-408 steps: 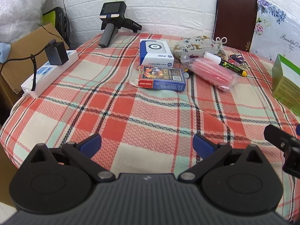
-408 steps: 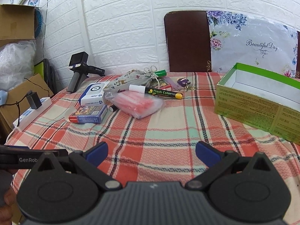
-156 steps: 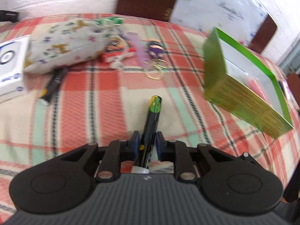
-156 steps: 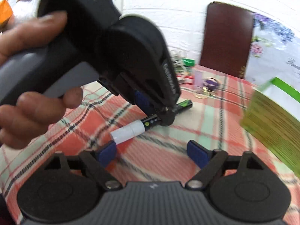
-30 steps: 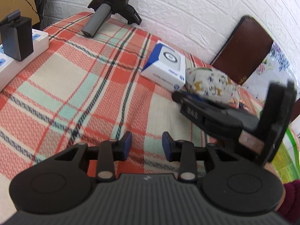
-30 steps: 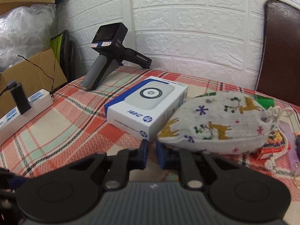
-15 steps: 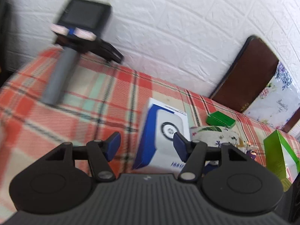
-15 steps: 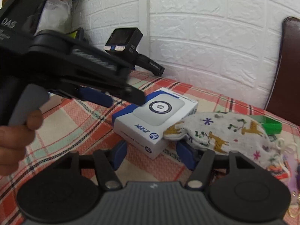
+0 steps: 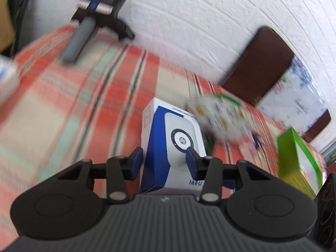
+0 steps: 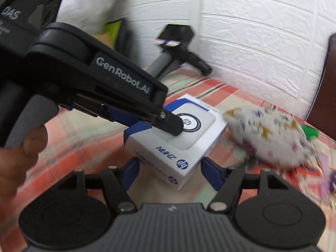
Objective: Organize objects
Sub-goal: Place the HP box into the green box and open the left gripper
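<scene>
Right now, in the left wrist view, my left gripper point(image 9: 164, 157) has the white and blue box point(image 9: 178, 134) between its jaws, which are closing. The left pad point(image 9: 136, 157) sits at the box's blue side, while the right pad point(image 9: 192, 159) seems to lie over the box's top face, so I cannot tell whether the pads press yet. Beyond the box, to its right, lies the printed pouch point(image 9: 220, 121), blurred. Further right of the box stands the green carton point(image 9: 294, 157), open-topped; I judge it the destination, and I cannot see its contents from here. Well behind the box, by the wall, rests a spare handheld gripper point(image 9: 94, 16).

Next, in the right wrist view, my right gripper point(image 10: 168, 172) straddles the near corner of the same box point(image 10: 184, 142), jaws opening, both blue pads clear of its sides and holding nothing. The left gripper's body point(image 10: 105, 84) reaches in from the left over the box's top. The pouch point(image 10: 273, 134) lies just right of the box on the plaid cloth point(image 10: 84, 138).

By my judgement the job is partway: at least 2 items, box and pouch, remain outside the carton.
</scene>
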The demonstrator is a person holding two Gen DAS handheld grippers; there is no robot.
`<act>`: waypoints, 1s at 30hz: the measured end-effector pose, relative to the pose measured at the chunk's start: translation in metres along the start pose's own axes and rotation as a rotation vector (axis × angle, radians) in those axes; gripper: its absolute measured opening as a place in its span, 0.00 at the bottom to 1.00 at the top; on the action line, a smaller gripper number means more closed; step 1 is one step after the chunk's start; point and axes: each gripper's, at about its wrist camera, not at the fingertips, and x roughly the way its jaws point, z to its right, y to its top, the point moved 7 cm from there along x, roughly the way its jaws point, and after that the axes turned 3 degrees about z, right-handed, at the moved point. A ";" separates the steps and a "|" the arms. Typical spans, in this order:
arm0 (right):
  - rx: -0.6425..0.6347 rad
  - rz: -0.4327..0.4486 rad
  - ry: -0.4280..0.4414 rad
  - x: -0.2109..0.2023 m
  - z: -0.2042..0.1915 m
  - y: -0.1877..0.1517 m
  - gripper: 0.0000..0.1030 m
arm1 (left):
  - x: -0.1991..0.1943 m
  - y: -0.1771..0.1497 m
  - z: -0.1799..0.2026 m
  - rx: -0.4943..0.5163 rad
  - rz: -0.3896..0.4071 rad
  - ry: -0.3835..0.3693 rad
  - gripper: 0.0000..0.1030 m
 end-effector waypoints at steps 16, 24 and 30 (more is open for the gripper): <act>0.101 0.205 -0.447 -0.188 0.119 -0.061 0.65 | 0.003 -0.051 0.248 0.365 0.040 -0.261 0.46; 0.257 0.196 -0.636 -0.218 0.243 -0.081 0.64 | 0.073 -0.069 0.360 0.575 0.022 -0.353 0.46; 0.305 0.142 -0.701 -0.209 0.281 -0.099 0.66 | 0.121 -0.083 0.374 0.633 -0.050 -0.255 0.42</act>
